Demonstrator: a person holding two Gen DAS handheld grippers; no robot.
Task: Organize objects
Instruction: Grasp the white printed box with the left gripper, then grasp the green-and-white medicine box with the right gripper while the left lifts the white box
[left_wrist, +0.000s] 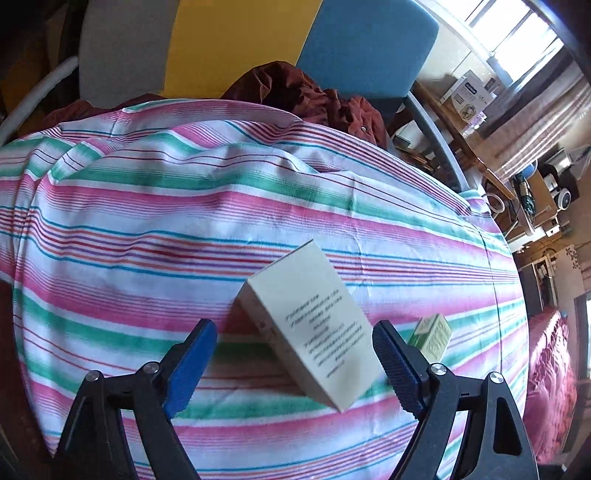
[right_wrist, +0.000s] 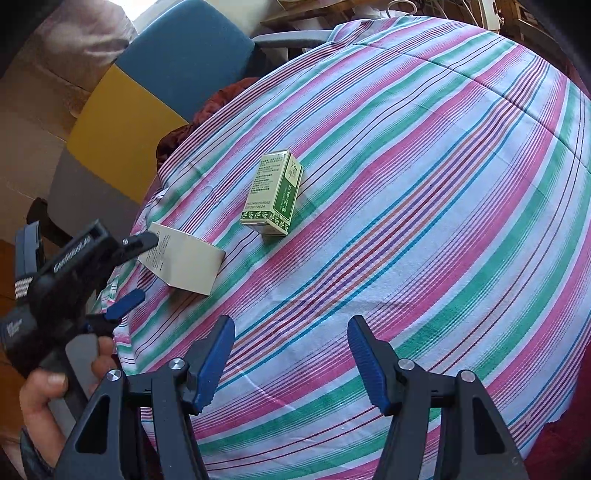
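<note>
The left gripper was held with its jaws wide apart, the cream box standing between the blue pads but with clear gaps on either side, so nothing was gripped. In the right wrist view the same gripper was seen at about 9 o'clock, a hand wrapped round its handle, one finger lying over the near end of the box. The right gripper was held half open over bare cloth, with nothing between its pads.

The cream box lay flat near the table edge, printed face up. It was judged to be thin card, light and probably hollow enough to dent under a hard squeeze; its smooth faces could slip against the ribbed pads. A hold across the two long side walls, near the middle, was judged safest. The green box, smaller and of the same stiff card, lay well apart at about 1 o'clock from the cream one and would likely handle alike.

Both rested on a striped tablecloth, soft and creased, which was judged liable to bunch if a box were dragged. Beyond the table a blue and yellow chair stood at 12 o'clock, a dark red garment heaped against it, and a cluttered, window-lit room lay at 2 o'clock.
</note>
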